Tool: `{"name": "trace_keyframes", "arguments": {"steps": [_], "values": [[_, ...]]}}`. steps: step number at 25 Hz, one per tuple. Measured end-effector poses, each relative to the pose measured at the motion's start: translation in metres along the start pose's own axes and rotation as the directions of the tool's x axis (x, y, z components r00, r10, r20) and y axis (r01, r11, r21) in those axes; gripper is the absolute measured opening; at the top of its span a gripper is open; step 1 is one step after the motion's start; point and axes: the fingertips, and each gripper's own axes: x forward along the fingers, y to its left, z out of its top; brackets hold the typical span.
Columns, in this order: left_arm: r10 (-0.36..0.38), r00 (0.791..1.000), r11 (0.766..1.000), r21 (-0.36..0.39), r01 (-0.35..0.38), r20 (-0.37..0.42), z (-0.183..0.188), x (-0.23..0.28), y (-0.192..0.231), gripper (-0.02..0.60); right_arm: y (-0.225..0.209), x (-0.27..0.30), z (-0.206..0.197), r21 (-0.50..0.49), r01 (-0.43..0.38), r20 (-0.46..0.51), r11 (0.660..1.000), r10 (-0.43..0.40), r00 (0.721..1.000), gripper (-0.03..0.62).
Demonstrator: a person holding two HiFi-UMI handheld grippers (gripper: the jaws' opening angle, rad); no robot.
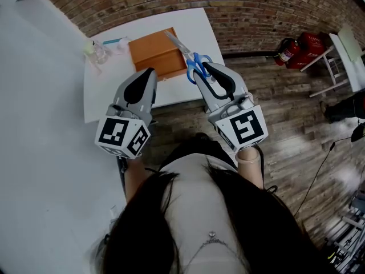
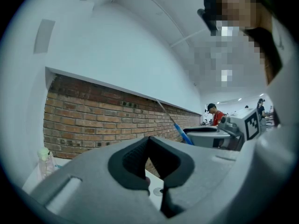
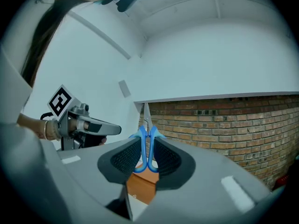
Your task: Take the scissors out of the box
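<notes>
scissors [image 1: 188,55] tilt up and away (blades leading) above box [image 1: 151,53].

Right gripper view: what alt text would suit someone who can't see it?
The right gripper holds scissors by their blue handles between its jaws, blades pointing away, a brown box below. A brick wall stands behind.
</notes>
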Motion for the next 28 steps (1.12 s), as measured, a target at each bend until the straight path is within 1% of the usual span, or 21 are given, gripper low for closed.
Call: {"name": "trace_keyframes", "arguments": {"steps": [6, 12, 17, 28], "values": [[-0.006, 1.000, 1.000, 0.003, 0.006, -0.004, 0.008, 0.021, -0.004, 0.000, -0.024, -0.001, 0.010, 0.022, 0.014, 0.023, 1.000, -0.014, 1.000, 0.098], [-0.005, 1.000, 1.000, 0.010, 0.005, 0.007, 0.006, 0.016, -0.008, 0.000, -0.022, -0.007, 0.011, 0.013, 0.022, 0.036, 1.000, -0.023, 0.999, 0.098], [-0.001, 1.000, 1.000, 0.008, 0.001, 0.001, 0.009, 0.025, -0.004, 0.000, -0.030, -0.001, 0.011, 0.018, 0.018, 0.029, 1.000, -0.018, 0.999, 0.098], [0.003, 1.000, 1.000, 0.016, -0.003, -0.015, 0.000, 0.031, -0.008, 0.000, -0.033, 0.002, 0.002, 0.020, 0.000, 0.028, 1.000, -0.001, 1.000, 0.098]]}}
